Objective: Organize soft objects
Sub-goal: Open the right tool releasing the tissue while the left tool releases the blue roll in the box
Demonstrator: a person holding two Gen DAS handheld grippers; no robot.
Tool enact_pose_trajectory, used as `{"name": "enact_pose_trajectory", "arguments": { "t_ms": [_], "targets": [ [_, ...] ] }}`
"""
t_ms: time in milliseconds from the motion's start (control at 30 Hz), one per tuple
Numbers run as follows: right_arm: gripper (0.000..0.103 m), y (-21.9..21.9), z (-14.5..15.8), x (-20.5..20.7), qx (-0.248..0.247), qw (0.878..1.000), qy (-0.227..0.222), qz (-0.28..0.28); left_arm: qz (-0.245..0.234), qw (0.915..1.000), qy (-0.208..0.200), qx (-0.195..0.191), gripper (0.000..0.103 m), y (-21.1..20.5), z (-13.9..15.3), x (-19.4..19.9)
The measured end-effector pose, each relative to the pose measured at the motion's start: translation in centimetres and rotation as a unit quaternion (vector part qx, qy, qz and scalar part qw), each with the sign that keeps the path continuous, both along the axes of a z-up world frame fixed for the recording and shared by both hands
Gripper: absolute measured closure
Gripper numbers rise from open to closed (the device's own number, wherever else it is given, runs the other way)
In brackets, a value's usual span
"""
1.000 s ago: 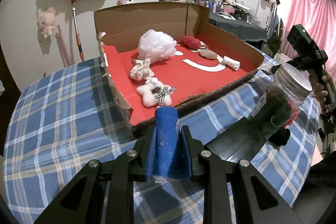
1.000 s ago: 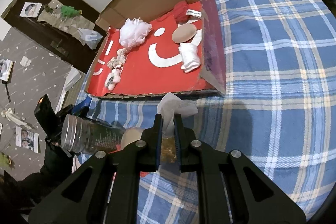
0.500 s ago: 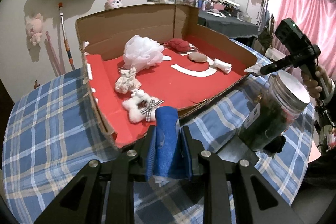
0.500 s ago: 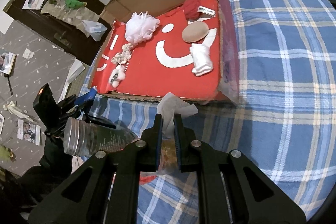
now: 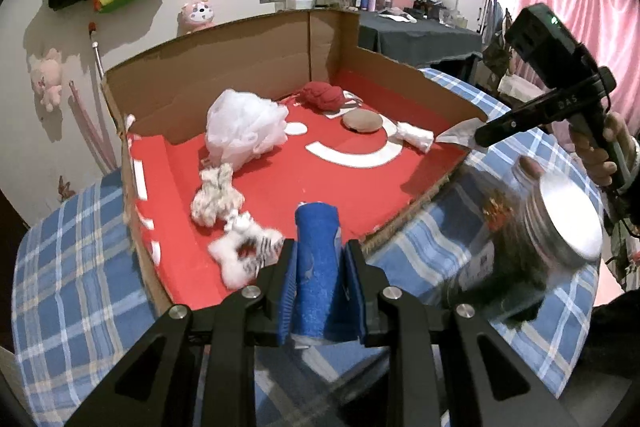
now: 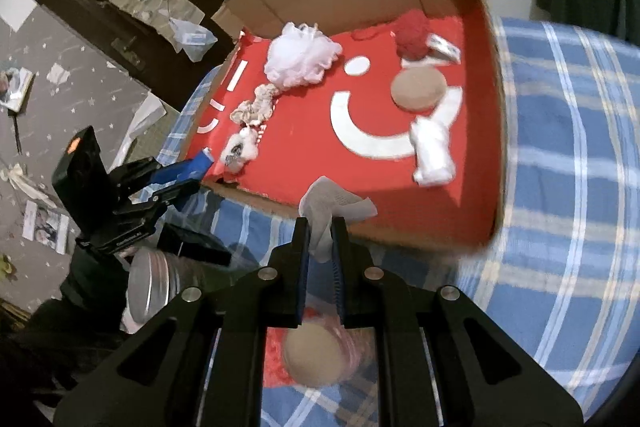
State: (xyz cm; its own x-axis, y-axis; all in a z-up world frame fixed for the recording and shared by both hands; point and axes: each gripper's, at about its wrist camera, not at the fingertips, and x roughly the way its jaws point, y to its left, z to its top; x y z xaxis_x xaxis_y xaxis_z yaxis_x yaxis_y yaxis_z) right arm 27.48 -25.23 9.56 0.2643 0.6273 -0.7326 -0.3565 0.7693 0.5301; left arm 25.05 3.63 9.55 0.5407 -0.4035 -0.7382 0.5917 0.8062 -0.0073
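Now left gripper (image 5: pixel 320 283) clamps blue towel (image 5: pixel 317 259); right gripper (image 6: pixel 320 247) pinches tissue (image 6: pixel 332 205).

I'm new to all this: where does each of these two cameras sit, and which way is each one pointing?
Left wrist: rides on the left gripper, looking forward and level into the cardboard box; its jaws pinch a blue cloth roll, and the right hand shows.
Right wrist: rides on the right gripper, looking steeply down into the box; its jaws pinch a white tissue, with the left gripper at left.
Both show the white mesh puff, red yarn ball, metal-lidded jar and blue plaid cloth.
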Motion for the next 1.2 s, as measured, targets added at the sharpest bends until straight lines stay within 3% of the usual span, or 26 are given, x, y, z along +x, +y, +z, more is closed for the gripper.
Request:
{"name": "enact_pose_trajectory", "arguments": {
  "t_ms": [333,733,1200],
  "targets": [
    [0.093,5.3,2.0,5.0,-0.093,0.994,-0.054,0.036,0.044,0.9969,0.053,0.038,0.078,-3.9,-0.2,6.0],
    [0.093,10.1,-0.7,12.2,-0.19,0.979,-0.04,0.059,0.09,0.9882,0.108,0.061,0.077,-5.8,-2.2,11.9],
    [0.092,11.1,-2.7,15.7,-0.231,0.972,-0.021,0.046,0.119,0.9817,0.125,0.08,0.077,-6.4,-4.2,14.6]
  ]
}}
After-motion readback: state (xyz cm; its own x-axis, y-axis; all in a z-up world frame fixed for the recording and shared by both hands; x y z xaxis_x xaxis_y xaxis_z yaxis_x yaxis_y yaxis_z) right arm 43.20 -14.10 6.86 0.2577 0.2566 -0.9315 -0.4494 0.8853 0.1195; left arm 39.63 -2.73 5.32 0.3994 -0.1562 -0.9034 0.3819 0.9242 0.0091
